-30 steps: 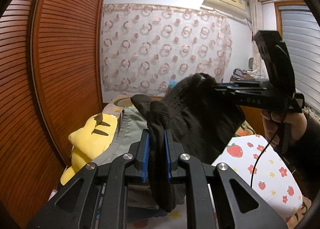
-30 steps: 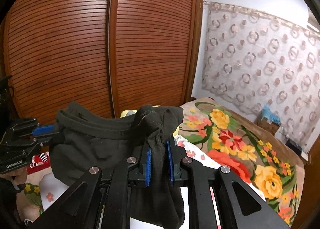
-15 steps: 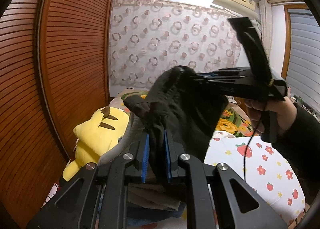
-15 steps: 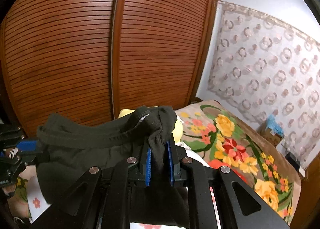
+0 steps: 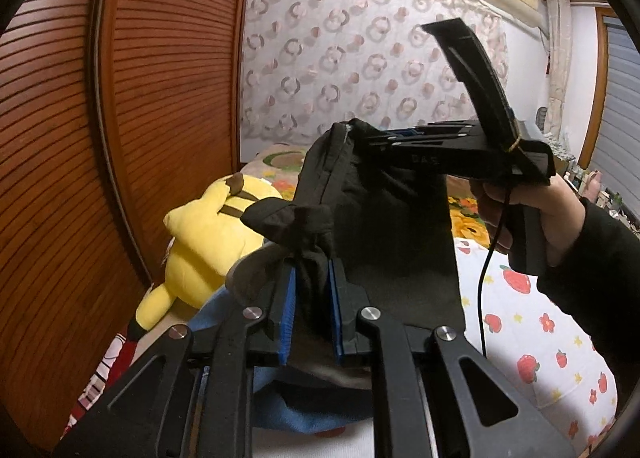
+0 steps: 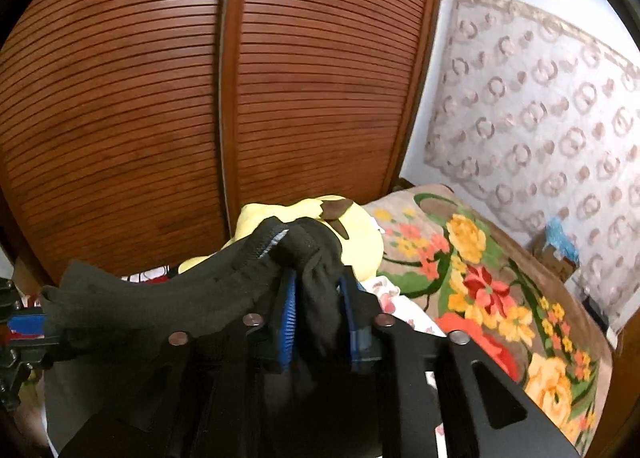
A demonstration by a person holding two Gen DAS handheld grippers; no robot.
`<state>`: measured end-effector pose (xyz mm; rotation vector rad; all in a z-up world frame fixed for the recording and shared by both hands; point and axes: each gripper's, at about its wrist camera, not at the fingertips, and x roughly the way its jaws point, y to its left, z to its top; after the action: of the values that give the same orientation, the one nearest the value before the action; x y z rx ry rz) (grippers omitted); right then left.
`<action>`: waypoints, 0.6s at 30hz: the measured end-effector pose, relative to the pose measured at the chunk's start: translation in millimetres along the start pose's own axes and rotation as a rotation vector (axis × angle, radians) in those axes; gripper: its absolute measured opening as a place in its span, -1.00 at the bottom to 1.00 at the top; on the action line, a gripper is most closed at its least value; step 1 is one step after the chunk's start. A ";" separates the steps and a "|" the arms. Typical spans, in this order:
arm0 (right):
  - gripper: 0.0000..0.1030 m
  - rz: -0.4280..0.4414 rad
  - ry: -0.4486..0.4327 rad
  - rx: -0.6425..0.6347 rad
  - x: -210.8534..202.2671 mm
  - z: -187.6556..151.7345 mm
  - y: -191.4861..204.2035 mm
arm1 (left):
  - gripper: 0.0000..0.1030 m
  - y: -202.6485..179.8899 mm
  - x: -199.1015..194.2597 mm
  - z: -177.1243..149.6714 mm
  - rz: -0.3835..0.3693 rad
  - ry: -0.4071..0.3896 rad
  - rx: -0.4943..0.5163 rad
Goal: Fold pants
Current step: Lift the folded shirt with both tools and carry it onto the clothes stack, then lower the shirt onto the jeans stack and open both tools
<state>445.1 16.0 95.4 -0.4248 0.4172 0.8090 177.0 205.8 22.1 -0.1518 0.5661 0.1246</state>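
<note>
Gripping a bunched corner of the dark pants (image 5: 392, 225) between blue pads, the left gripper (image 5: 312, 298) pinched cloth; the right gripper (image 6: 318, 308), its jaws having just been opening, had cloth between its pads, though whether they pressed on it could not be told; the waistband ran nearly level from one gripper to the other, its long axis crosswise above the bed (image 5: 532, 322), both hands equally near; the right gripper's body bore faint letters, too blurred to read; a yellow plush toy (image 5: 208, 242) lay beyond, beside the wardrobe doors (image 6: 200, 97).
</note>
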 end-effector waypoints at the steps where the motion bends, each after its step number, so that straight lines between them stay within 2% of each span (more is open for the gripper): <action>1: -0.46 0.005 -0.005 0.019 -1.0 0.8 -2.6 | -0.63 0.0 -0.6 0.3 -0.001 0.003 -0.001; 4: -0.29 -0.026 -0.021 0.042 -10.0 3.6 -8.5 | -0.45 2.6 -3.7 1.7 0.007 0.006 0.002; 7: -0.26 -0.034 -0.034 0.064 -21.2 6.1 -11.5 | -0.11 6.9 -10.6 4.3 0.024 -0.016 -0.002; 8: -0.26 -0.041 -0.041 0.072 -25.9 5.9 -12.6 | 0.09 7.2 -13.3 5.8 0.020 -0.027 -0.002; 9: -0.26 -0.043 -0.051 0.081 -31.4 4.9 -12.8 | 0.15 6.8 -16.5 7.9 0.014 -0.041 0.000; 12: -0.26 -0.024 -0.075 0.096 -46.8 -1.2 -8.1 | 0.15 2.0 -18.4 13.1 0.010 -0.057 0.017; 18: -0.26 0.096 -0.072 0.101 -54.4 -21.6 6.5 | 0.15 -11.7 1.8 15.5 0.018 -0.024 0.060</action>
<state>402.3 -23.6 103.7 -0.2829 0.4122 0.8897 188.5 197.3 35.3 -0.0869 0.5465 0.1266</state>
